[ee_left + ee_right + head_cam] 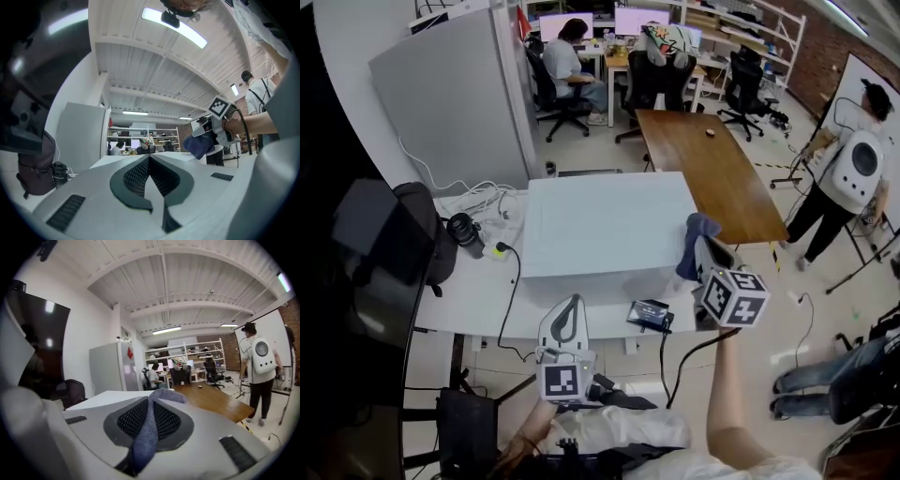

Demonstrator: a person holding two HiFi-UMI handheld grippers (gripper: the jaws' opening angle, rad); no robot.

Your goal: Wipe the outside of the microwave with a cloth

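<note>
Jaws of the left gripper [150, 160] are pressed together with nothing between them. In the head view it sits at lower centre-left [565, 330], in front of the microwave [609, 225] and apart from it, so it braces nothing. That is the first risk. A firm sideways wipe could push the white box across the table [478, 300] toward the frame's left. There a black cylinder [466, 232] and a black cable [514, 272] lie close to its side, and the cable could be tugged or the cylinder tipped over. Just below the microwave's front face a small black device [649, 312] rests at the table's front edge. A low pass along that face could knock it off. Further right, the right gripper [705, 261] is clamped on the blue cloth [697, 236], at the microwave's right side near its front top corner. Whether cloth and casing touch I cannot tell. Its own view shows the jaws [152, 405] narrowed onto a thin fold of the cloth [146, 430], with only a short tuft bunched past the tips. I see two likely troubles here. With so little fabric ahead of the tips, the bare jaw ends rather than the fabric may meet the casing and scrape it. Drag against the casing could also pull the thin fold out of the pinch.
</note>
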